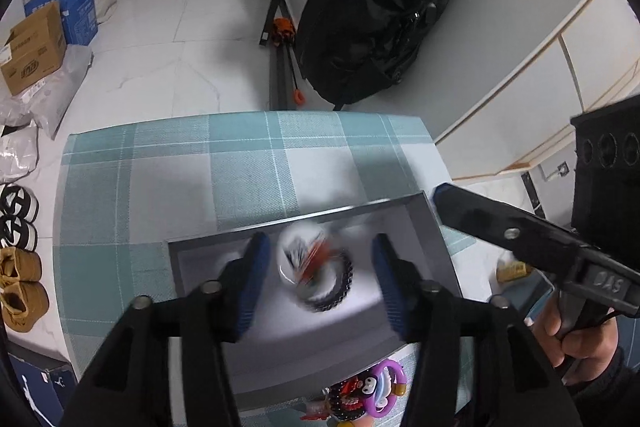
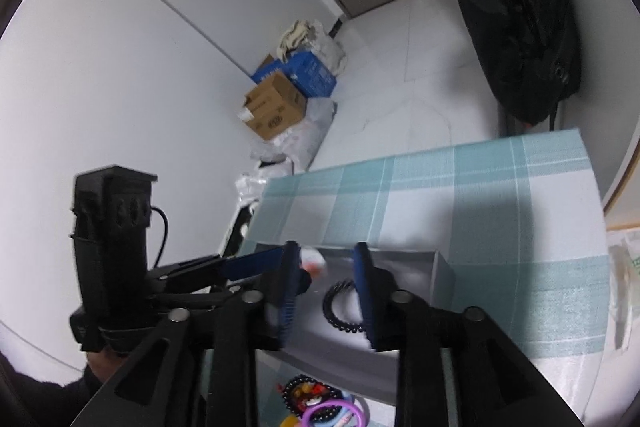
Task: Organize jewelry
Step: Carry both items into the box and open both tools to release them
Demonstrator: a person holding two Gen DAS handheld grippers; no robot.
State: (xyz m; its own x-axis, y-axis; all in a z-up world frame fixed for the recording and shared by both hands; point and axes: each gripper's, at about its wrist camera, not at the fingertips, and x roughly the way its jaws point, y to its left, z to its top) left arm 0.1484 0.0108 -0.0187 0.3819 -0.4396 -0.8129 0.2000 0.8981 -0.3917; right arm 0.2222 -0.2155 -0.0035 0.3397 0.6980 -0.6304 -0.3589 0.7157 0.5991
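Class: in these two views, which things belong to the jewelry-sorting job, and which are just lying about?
Job:
grey tray
black bead bracelet
white and red piece
unsorted pile
left gripper
right gripper

Lying about:
black bag
cardboard box
blue box
shoes
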